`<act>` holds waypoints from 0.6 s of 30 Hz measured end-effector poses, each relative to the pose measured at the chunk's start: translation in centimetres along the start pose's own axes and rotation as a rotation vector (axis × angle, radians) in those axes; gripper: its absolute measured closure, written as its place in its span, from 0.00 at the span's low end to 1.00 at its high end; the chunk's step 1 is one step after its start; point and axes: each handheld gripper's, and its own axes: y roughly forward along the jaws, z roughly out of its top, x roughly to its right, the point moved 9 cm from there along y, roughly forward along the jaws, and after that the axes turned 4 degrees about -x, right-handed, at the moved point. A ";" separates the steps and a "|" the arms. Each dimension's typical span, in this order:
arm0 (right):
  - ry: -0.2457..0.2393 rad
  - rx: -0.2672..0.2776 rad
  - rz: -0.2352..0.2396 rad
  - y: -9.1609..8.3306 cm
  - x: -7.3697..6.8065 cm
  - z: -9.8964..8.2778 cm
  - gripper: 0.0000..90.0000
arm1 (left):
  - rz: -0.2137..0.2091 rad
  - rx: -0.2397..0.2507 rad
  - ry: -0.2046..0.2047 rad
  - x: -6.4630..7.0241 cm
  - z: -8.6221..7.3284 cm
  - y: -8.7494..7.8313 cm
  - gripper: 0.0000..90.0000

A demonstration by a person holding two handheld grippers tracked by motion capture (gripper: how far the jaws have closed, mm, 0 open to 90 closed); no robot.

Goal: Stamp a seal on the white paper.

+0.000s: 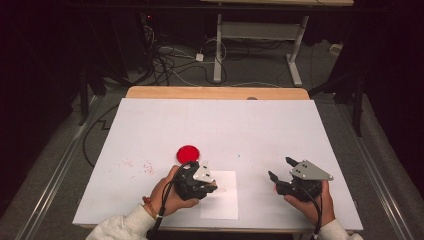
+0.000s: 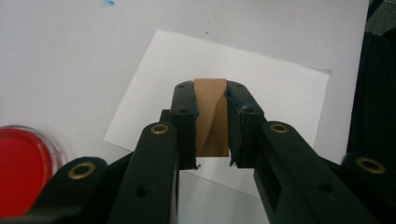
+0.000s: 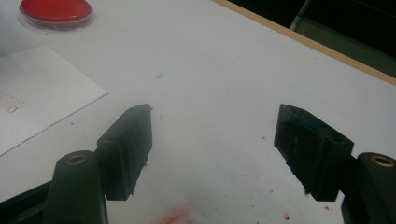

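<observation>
Left gripper [image 2: 211, 123] over the paper sheet [image 2: 280, 93] on the bench [image 1: 150, 125], jaws closed on a brown block [image 2: 211, 116]; red dish [image 1: 188, 153] at its 11 o'clock; right gripper [image 3: 215, 149] at 3 o'clock, jaws wide apart, holding nothing

1. Your wooden block [image 2: 211, 116] is a small tan piece, standing upright between the jaws of your left gripper [image 2: 211, 122], just above the paper.
2. The white sheet of paper [image 1: 220, 195] lies flat near the table's front edge.
3. The round red ink pad [image 1: 188, 153] sits open just beyond the paper's far left corner.
</observation>
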 end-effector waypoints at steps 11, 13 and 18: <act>-0.003 -0.005 0.000 0.0 0.0 -0.1 0.31 | -0.028 -0.046 0.005 0.3 -0.1 1.9 0.82; -0.004 -0.007 0.003 0.1 -0.1 -0.1 0.31 | -0.036 -0.054 0.008 0.3 -0.1 2.2 0.82; -0.007 -0.011 0.004 0.2 -0.1 -0.2 0.31 | -0.035 -0.053 -0.004 0.0 0.0 2.4 0.82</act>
